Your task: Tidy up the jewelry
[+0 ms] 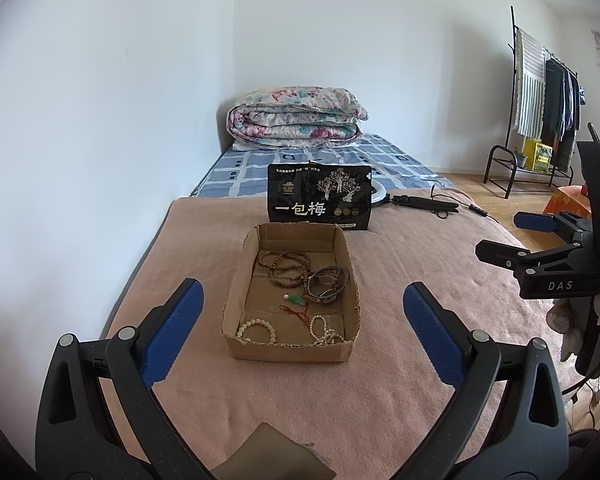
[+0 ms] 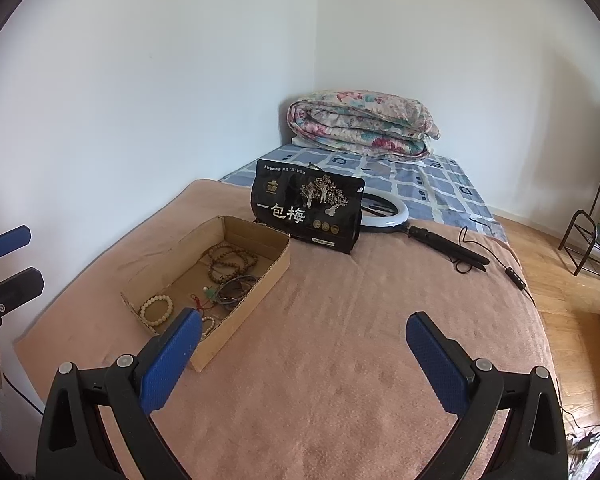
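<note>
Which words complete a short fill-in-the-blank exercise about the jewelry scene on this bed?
1. The bracelets lie inside an open ____ box.
2. The black snack bag stands just ____ the box, on the far side from the grippers.
3. The left gripper and the right gripper both hold ____.
4. The folded floral quilt rests on the ____ checked sheet.

Missing words: cardboard; behind; nothing; blue

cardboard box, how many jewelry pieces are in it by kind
Inside the cardboard box:
Brown bead strands: 1 coiled bunch; separate strands cannot be told
Dark bangles: 1 overlapping cluster, exact count unclear
Green pendant on red cord: 1
Cream bead bracelets: 2
Total: at least 5
</note>
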`<action>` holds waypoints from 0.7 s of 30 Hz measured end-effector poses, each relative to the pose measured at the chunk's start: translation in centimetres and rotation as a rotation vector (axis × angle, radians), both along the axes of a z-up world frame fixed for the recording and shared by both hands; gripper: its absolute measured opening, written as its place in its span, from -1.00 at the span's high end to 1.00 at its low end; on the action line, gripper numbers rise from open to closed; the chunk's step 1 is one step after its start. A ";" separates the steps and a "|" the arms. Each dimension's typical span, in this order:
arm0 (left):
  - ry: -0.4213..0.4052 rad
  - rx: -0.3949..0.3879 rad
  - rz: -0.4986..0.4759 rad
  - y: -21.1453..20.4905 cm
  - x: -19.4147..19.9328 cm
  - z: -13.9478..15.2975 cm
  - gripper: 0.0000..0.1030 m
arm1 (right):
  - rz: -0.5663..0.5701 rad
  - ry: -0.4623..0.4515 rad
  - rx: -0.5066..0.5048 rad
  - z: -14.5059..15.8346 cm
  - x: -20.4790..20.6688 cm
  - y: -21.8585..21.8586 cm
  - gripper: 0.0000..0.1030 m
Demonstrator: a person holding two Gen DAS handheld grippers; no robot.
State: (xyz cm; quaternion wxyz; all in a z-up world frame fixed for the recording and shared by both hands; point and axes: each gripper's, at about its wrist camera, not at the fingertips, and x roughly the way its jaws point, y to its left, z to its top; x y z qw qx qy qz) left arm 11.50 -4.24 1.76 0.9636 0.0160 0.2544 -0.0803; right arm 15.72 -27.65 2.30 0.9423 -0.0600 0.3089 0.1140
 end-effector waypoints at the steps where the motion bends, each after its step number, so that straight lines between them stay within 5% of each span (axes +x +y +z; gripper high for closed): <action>1: 0.000 0.001 -0.002 -0.1 0.0 0.0 -0.98 | -0.001 0.000 0.000 0.0 0.0 0.0 -1.00; 21: -0.018 0.015 0.005 -0.1 -0.1 0.2 -0.98 | -0.025 0.017 0.000 -0.9 0.2 -1.7 -1.00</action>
